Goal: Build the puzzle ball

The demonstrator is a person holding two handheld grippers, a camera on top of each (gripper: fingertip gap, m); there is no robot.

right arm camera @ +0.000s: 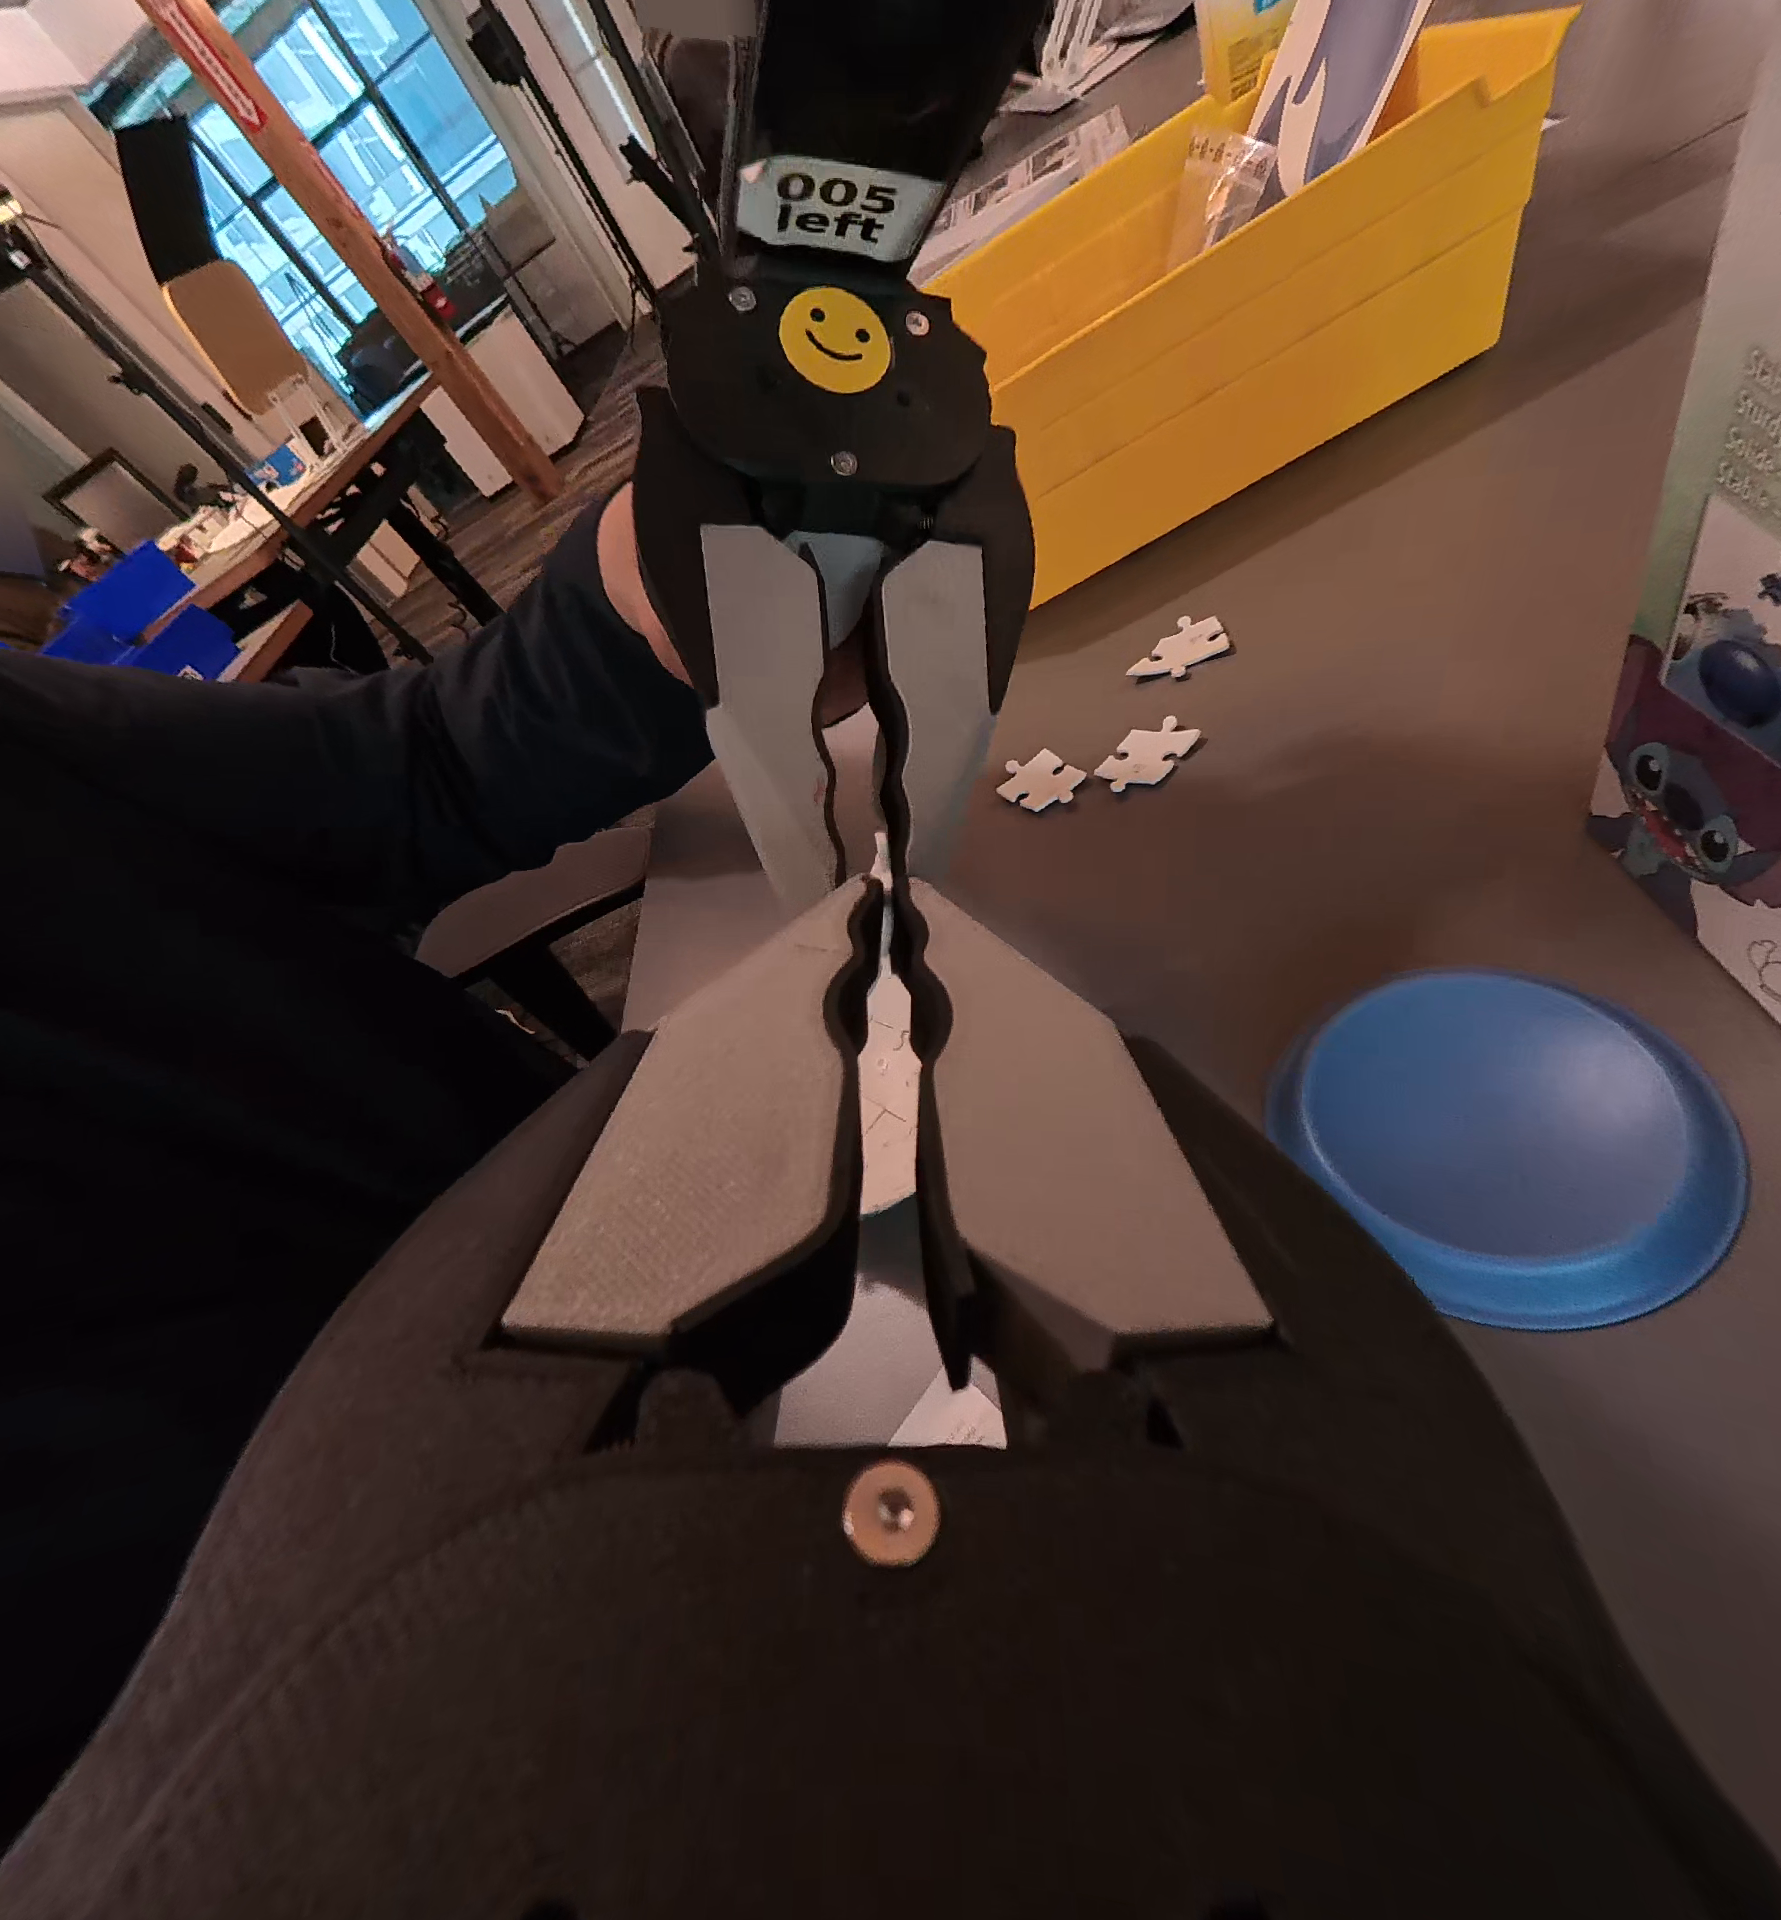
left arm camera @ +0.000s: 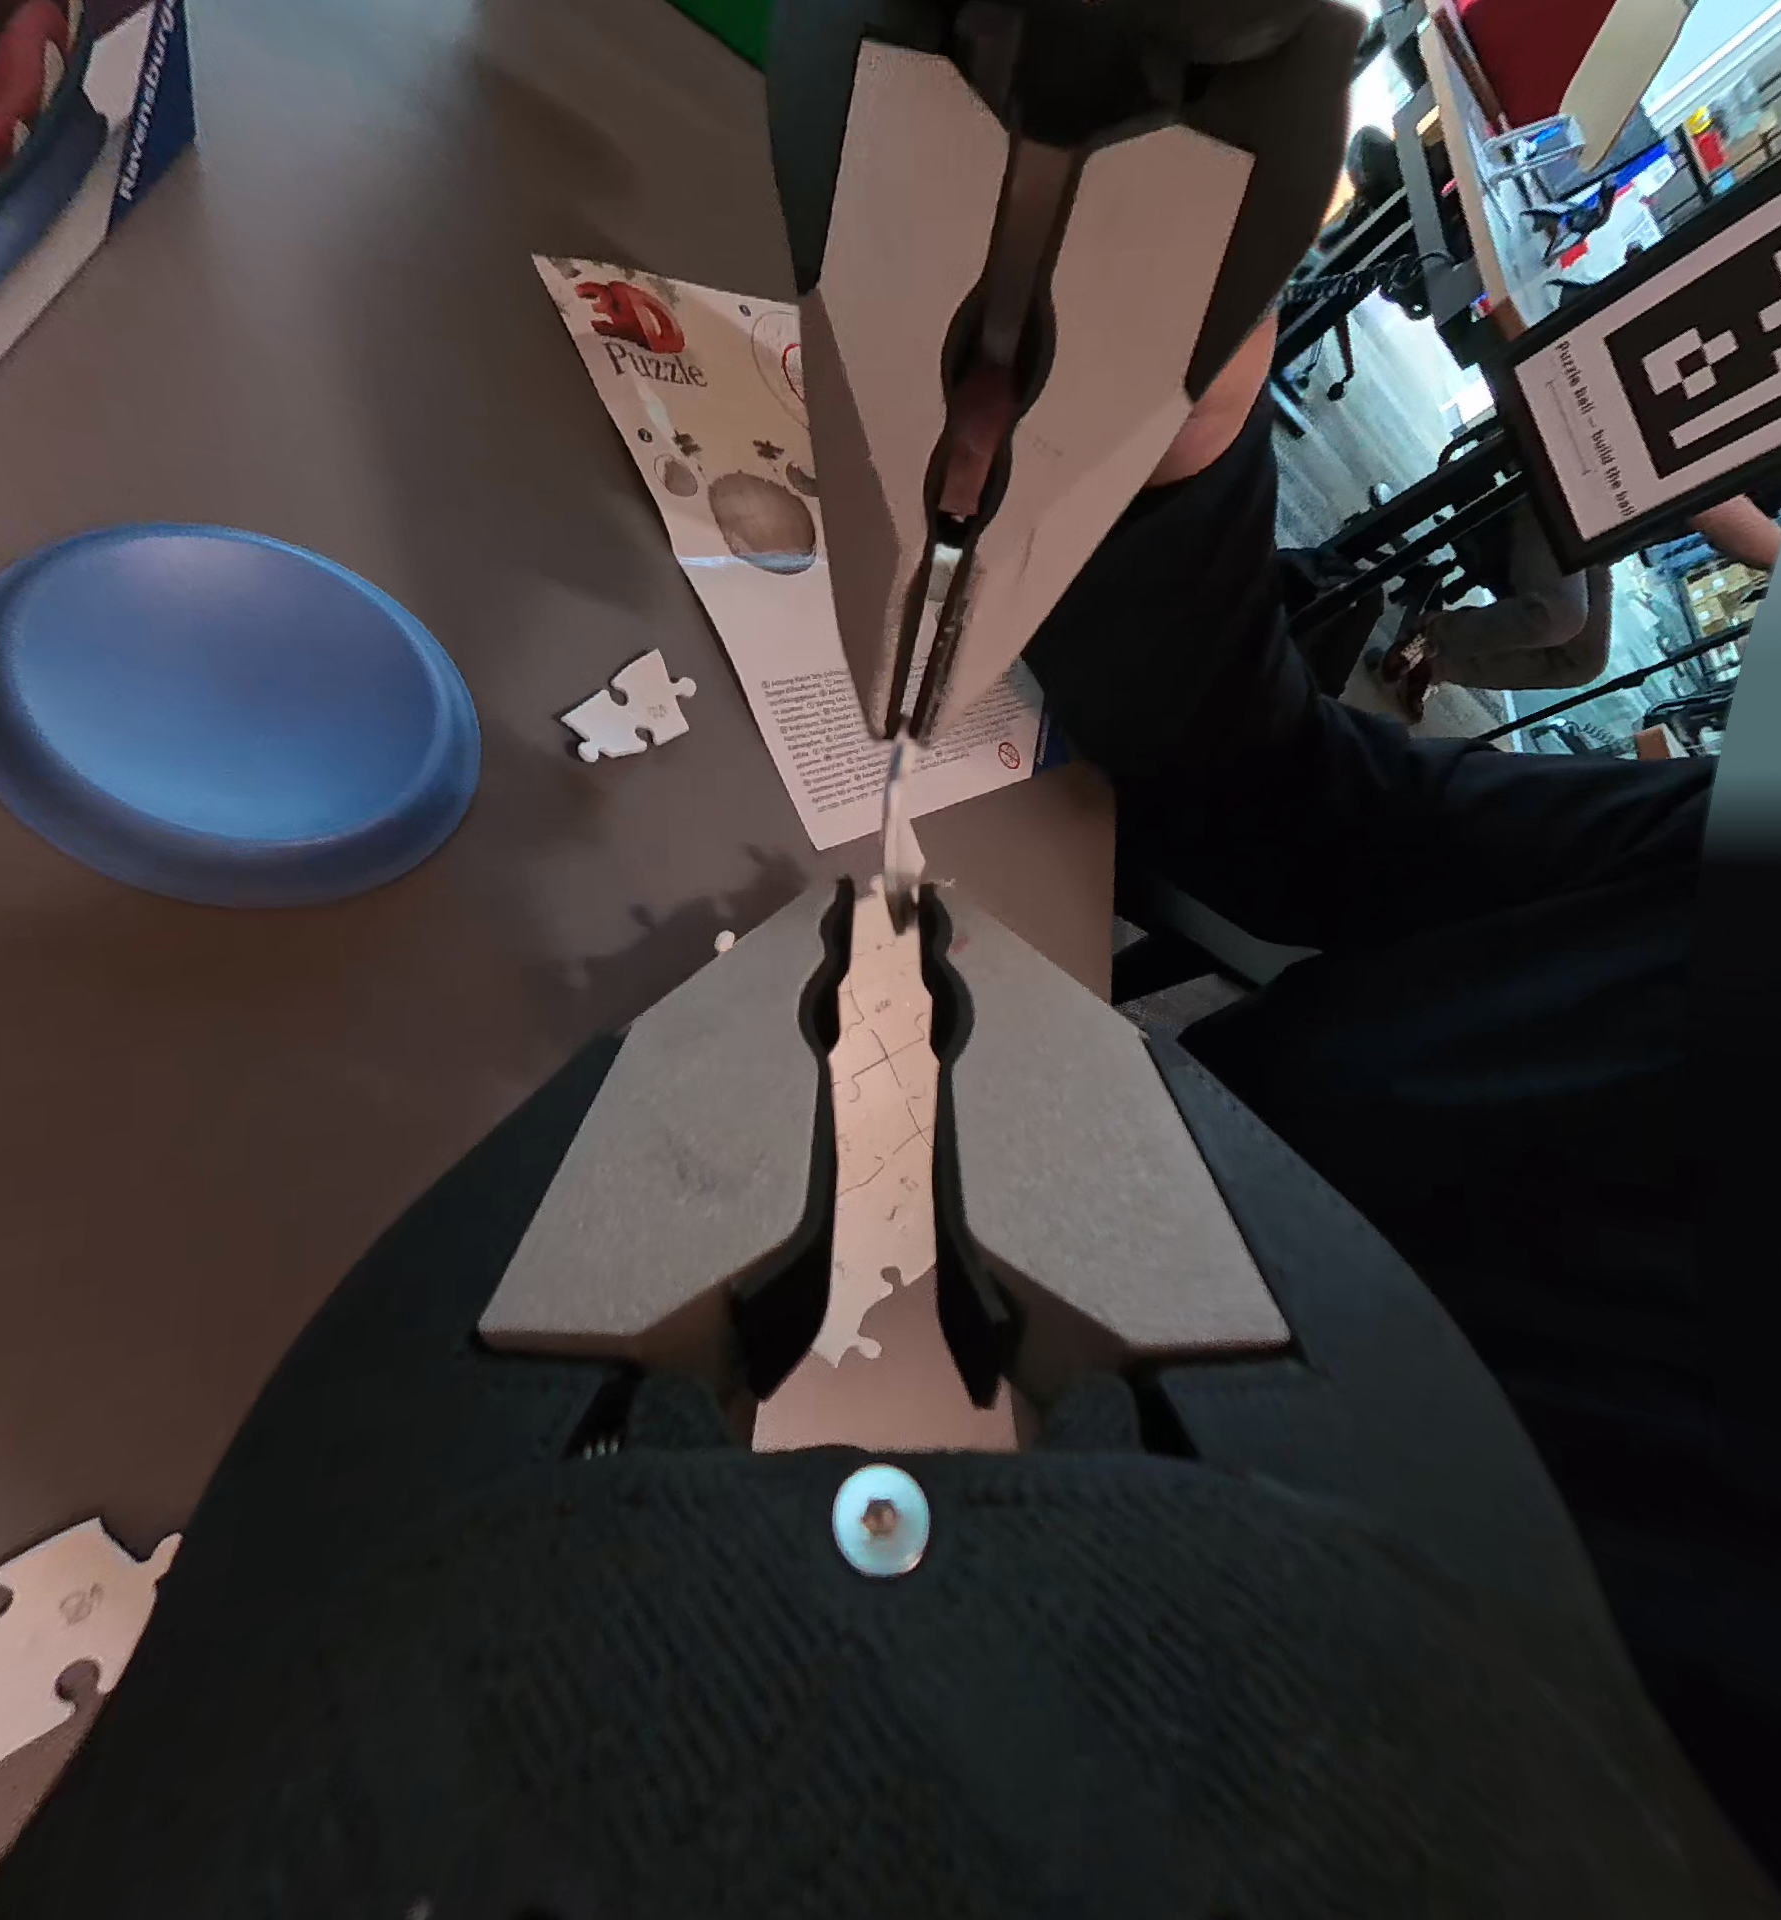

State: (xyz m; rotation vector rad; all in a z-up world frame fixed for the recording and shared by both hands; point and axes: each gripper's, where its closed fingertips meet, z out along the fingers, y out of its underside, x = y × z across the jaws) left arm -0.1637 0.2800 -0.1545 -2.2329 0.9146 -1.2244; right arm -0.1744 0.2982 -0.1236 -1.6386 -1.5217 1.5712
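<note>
My left gripper [left arm camera: 886,896] is shut on a white patch of joined puzzle pieces [left arm camera: 881,1091] that shows in the gap between its fingers. My right gripper [right arm camera: 886,899] is shut on white puzzle pieces [right arm camera: 888,1101] too. The two grippers face each other tip to tip above the table's edge. In the left wrist view the right gripper [left arm camera: 901,727] comes in from the top, with a thin white piece [left arm camera: 901,821] edge-on between the two tips. In the right wrist view the left gripper [right arm camera: 870,862] comes in from the top.
A blue dish-shaped stand [left arm camera: 211,717] [right arm camera: 1509,1143] sits on the grey table. Loose white pieces lie nearby [left arm camera: 631,717] [left arm camera: 34,1631] [right arm camera: 1146,753] [right arm camera: 1182,644]. A leaflet [left arm camera: 740,520], the puzzle box [right arm camera: 1748,623] and a yellow bin [right arm camera: 1229,343] are around. A person's dark sleeve [right arm camera: 346,748] is beside the table. Both grippers' tips are close together, under 4 cm apart.
</note>
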